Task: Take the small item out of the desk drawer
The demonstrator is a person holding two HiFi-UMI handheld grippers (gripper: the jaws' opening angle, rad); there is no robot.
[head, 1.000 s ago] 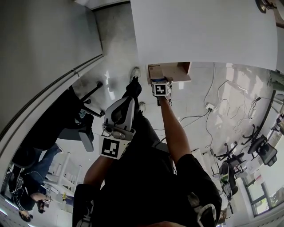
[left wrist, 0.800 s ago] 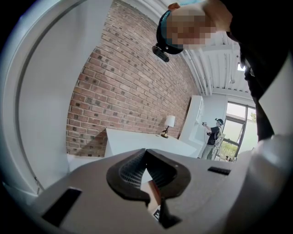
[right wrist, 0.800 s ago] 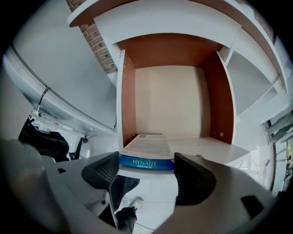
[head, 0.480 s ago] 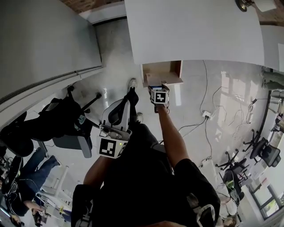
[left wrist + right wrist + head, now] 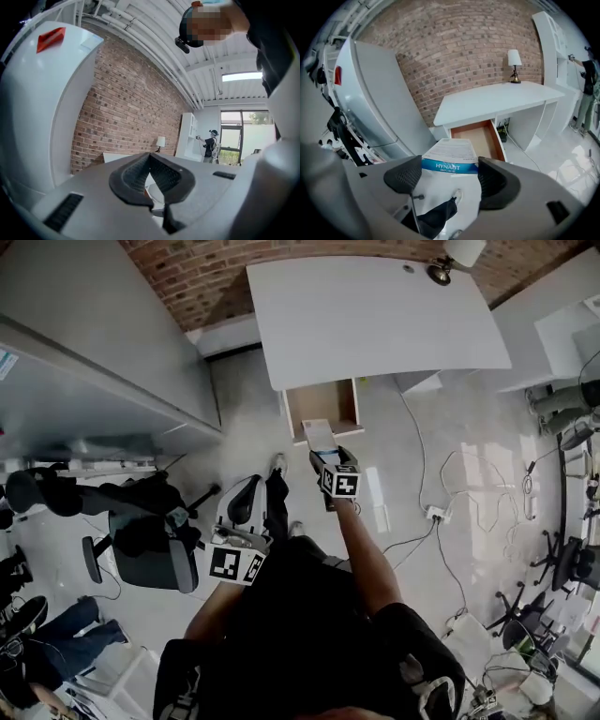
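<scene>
R gripper (image 5: 450, 177) is clamping a small white carton (image 5: 450, 154) w/ a blue band reading "HYNAUT". Jaws are pressing on the carton's left & right sides at its near end. The carton's long axis is running near-to-far, straight along the jaws. The blue-banded end is facing back toward the gripper, and the far end is pointing at the open desk drawer (image 5: 479, 138). The printed top face is facing up, tilting slightly.

In the head view the carton is sitting just near of the drawer front, outside the drawer and off the floor, w/ its far end overlapping the drawer's front edge. The drawer is standing pulled out from under the white desk (image 5: 497, 102), wood-coloured inside, w/ nothing showing in the visible part.

L gripper (image 5: 151, 159) is hanging lower left by the person's leg, well apart from the desk. Its jaws are meeting at the tips, w/ nothing between them.

A small lamp (image 5: 514, 60) is standing at the desk's far right corner, against the brick wall (image 5: 454, 51). A dark office chair (image 5: 155, 540) is sitting to the left of the person.
</scene>
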